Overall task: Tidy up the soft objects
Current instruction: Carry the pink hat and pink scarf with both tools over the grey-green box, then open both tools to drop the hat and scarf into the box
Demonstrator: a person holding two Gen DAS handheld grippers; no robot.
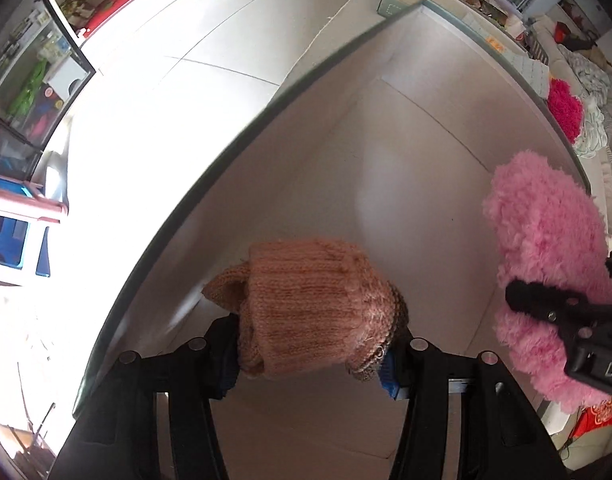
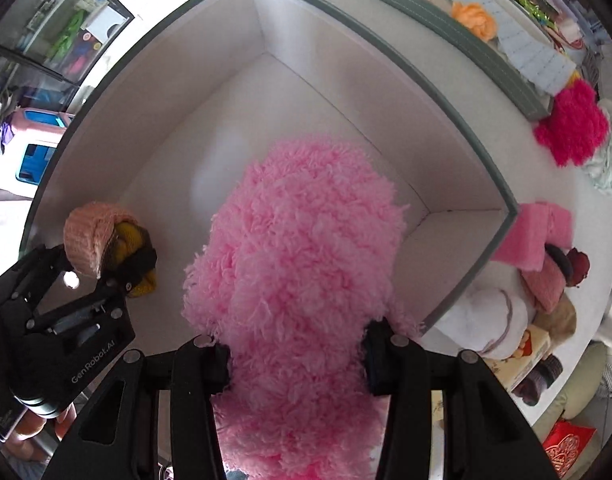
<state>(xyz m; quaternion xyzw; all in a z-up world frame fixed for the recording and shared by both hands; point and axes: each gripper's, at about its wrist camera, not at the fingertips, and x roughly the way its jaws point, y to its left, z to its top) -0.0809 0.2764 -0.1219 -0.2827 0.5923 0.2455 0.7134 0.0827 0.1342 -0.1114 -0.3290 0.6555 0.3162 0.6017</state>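
Left hand-held gripper point(image 1: 310, 356) pinching knit hat point(image 1: 306, 304), right hand-held gripper point(image 2: 296, 356) pinching fluffy pink item point(image 2: 298, 248), both over white box point(image 2: 446, 168)

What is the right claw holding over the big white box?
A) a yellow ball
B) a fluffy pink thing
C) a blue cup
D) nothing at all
B: the right claw is pinched shut on the fluffy pink thing, which hangs above the bare floor of the white box.
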